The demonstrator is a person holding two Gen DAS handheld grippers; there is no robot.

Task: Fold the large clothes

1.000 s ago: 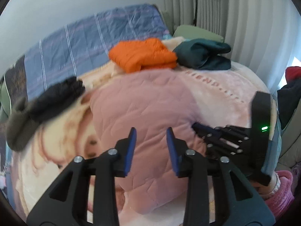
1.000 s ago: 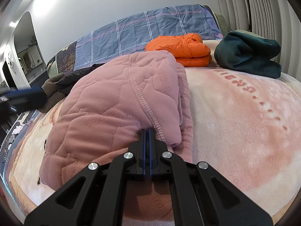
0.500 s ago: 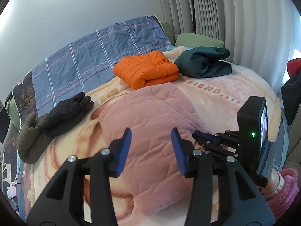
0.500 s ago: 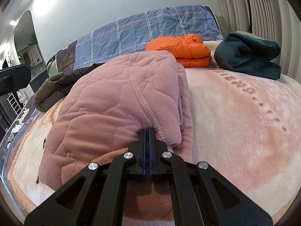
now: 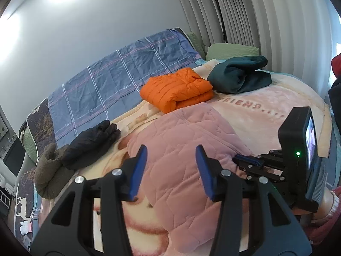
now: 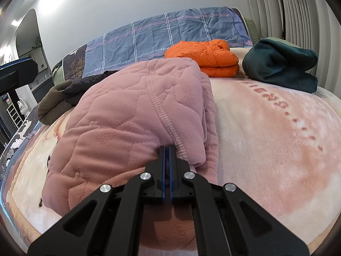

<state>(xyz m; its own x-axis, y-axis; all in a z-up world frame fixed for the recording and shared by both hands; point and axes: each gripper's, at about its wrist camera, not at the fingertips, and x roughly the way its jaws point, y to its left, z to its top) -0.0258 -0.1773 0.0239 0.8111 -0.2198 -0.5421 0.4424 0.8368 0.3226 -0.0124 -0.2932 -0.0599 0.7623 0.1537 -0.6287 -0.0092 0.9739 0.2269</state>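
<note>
A pink quilted garment (image 5: 181, 132) lies bunched in a mound on the bed's blanket, its stitched hem turned toward me (image 6: 127, 106). My left gripper (image 5: 171, 149) hovers just above the mound's near side. Its jaws are opening and its blue pads (image 5: 138, 170) press on nothing. My right gripper (image 6: 166, 148) is shut on the garment's hem at the near right edge. The left wrist view shows that gripper too, its tip (image 5: 236, 157) at the garment's right side.
A folded orange jacket (image 5: 177, 89) and a dark teal garment (image 5: 238, 76) sit at the bed's far side. Black (image 5: 91, 143) and olive-brown (image 5: 49, 170) garments lie to the left. A plaid sheet (image 5: 117, 79) covers the headboard end. A person's pink sleeve (image 5: 328, 224) shows at the lower right.
My left gripper's jaws have spread wider and its view has tilted up, showing more wall and curtain. The right gripper keeps its hold, unmoved.
</note>
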